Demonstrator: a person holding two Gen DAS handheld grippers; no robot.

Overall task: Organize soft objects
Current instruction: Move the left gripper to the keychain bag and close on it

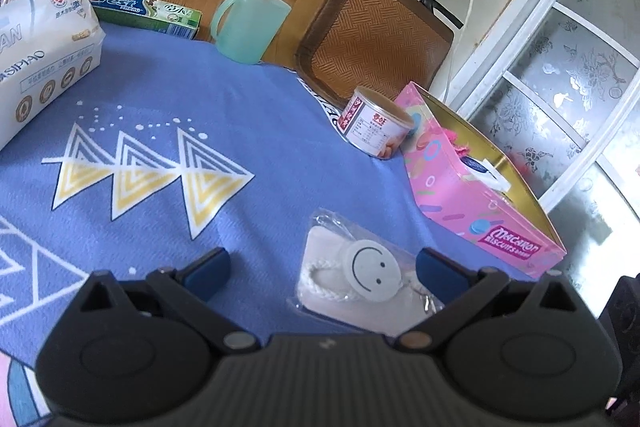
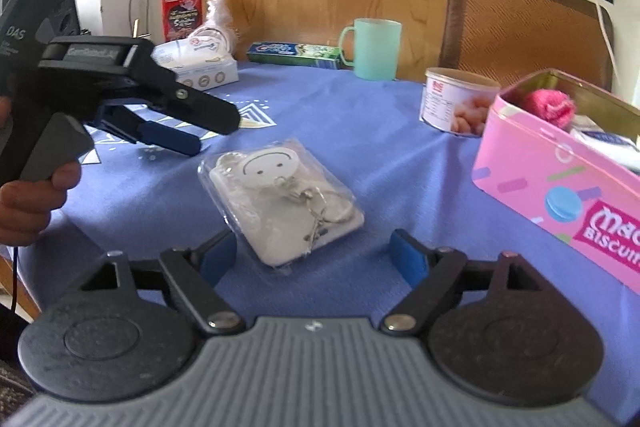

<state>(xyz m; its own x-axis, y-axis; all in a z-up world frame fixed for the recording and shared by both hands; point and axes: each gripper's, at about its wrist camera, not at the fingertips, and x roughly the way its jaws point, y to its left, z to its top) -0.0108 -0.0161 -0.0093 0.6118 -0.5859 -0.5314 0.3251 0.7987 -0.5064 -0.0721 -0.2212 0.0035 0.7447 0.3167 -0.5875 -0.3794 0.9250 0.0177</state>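
A white soft pouch with a smiley face (image 2: 280, 203), sealed in a clear bag with a key ring, lies flat on the blue tablecloth (image 2: 360, 131). My right gripper (image 2: 312, 259) is open just in front of it, with nothing between the pads. The left gripper (image 2: 208, 135), held in a hand (image 2: 28, 203), hovers to the pouch's left. In the left wrist view that left gripper (image 1: 324, 267) is open, and the pouch (image 1: 352, 291) lies near its right finger, ungripped. An open pink biscuit tin (image 2: 560, 179) holds a pink fluffy item (image 2: 554, 107).
A small can (image 2: 456, 103) stands beside the tin. A green mug (image 2: 372, 47), a toothpaste box (image 2: 296, 53) and a tissue pack (image 2: 196, 67) line the far edge. A woven chair back (image 2: 520, 27) rises behind the table. A white cabinet (image 1: 560, 87) stands right.
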